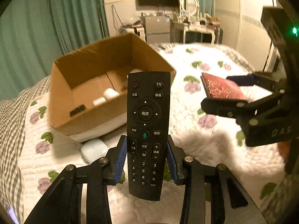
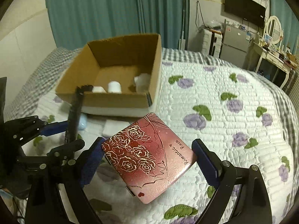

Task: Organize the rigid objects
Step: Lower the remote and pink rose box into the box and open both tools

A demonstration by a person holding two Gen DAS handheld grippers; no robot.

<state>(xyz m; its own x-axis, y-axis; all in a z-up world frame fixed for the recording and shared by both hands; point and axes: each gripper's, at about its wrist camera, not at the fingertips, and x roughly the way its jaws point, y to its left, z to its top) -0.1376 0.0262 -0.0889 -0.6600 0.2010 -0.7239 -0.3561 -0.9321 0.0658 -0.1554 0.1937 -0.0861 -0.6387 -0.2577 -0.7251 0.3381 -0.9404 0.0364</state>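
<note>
My left gripper [image 1: 146, 160] is shut on a black TV remote [image 1: 148, 130] and holds it above the bed, in front of an open cardboard box [image 1: 61, 85]. The remote also shows edge-on in the right wrist view [image 2: 74, 115], with the left gripper [image 2: 61, 128] around it. My right gripper [image 2: 147, 160] is shut on a red rose-patterned case [image 2: 147, 156] held over the quilt; it shows in the left wrist view [image 1: 222, 88] at the right. The box [image 2: 119, 100] holds white containers [image 2: 114, 87].
A flowered white quilt [image 2: 214, 93] covers the bed. A pale blue object [image 1: 94, 149] and a white pad [image 2: 115, 127] lie beside the box. Green curtains [image 2: 112, 9] hang behind. A fridge [image 2: 233, 43], dresser [image 2: 272, 59] and wall TV [image 2: 244, 9] stand far right.
</note>
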